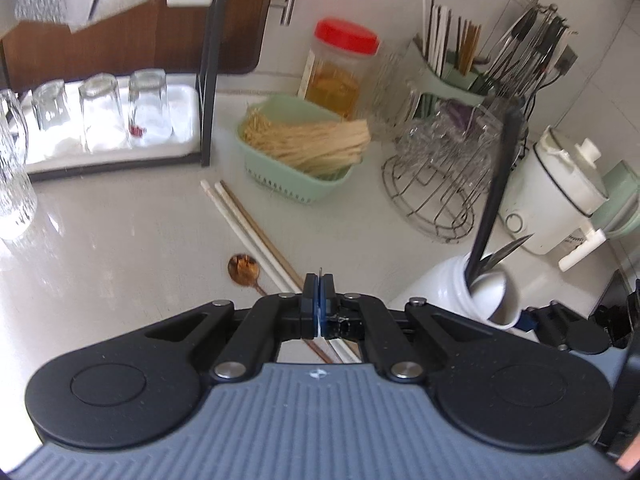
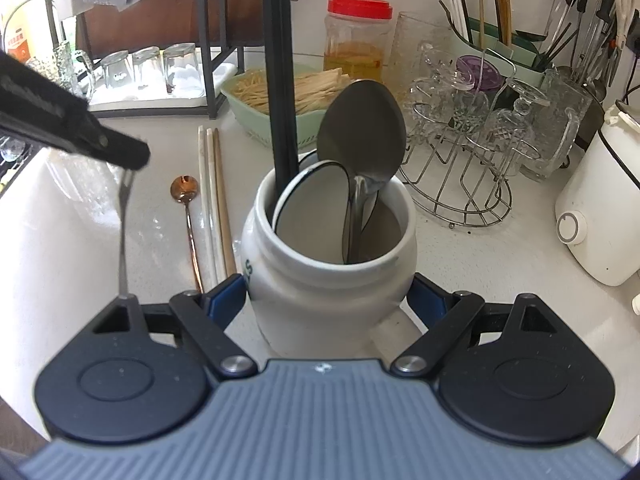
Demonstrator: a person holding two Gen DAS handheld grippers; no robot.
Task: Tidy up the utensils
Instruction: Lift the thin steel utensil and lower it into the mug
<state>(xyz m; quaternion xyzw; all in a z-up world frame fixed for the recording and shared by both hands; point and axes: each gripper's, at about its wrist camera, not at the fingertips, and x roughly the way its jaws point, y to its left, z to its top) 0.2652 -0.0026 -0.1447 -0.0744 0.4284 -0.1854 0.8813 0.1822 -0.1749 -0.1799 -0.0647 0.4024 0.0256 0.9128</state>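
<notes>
My right gripper (image 2: pixel 326 300) is shut on a white ceramic jar (image 2: pixel 328 256) that stands on the counter. The jar holds a large steel spoon (image 2: pixel 362 136), a white spoon (image 2: pixel 312 196) and black chopsticks (image 2: pixel 280 80). My left gripper (image 1: pixel 319 284) is shut on a thin metal utensil; in the right wrist view it hangs down from the left gripper's fingers (image 2: pixel 124 152) as a slim handle (image 2: pixel 123 232), left of the jar. A copper spoon (image 1: pixel 242 266) and loose chopsticks (image 1: pixel 248 224) lie on the counter. The jar shows in the left wrist view (image 1: pixel 472 292).
A green basket (image 1: pixel 296 148) of straw-like sticks, a red-lidded jar (image 1: pixel 340 64), a wire rack (image 1: pixel 440 168) with glassware, a green utensil caddy (image 1: pixel 452 76), a white cooker (image 1: pixel 560 192) and a tray (image 1: pixel 188 92) of upturned glasses stand behind.
</notes>
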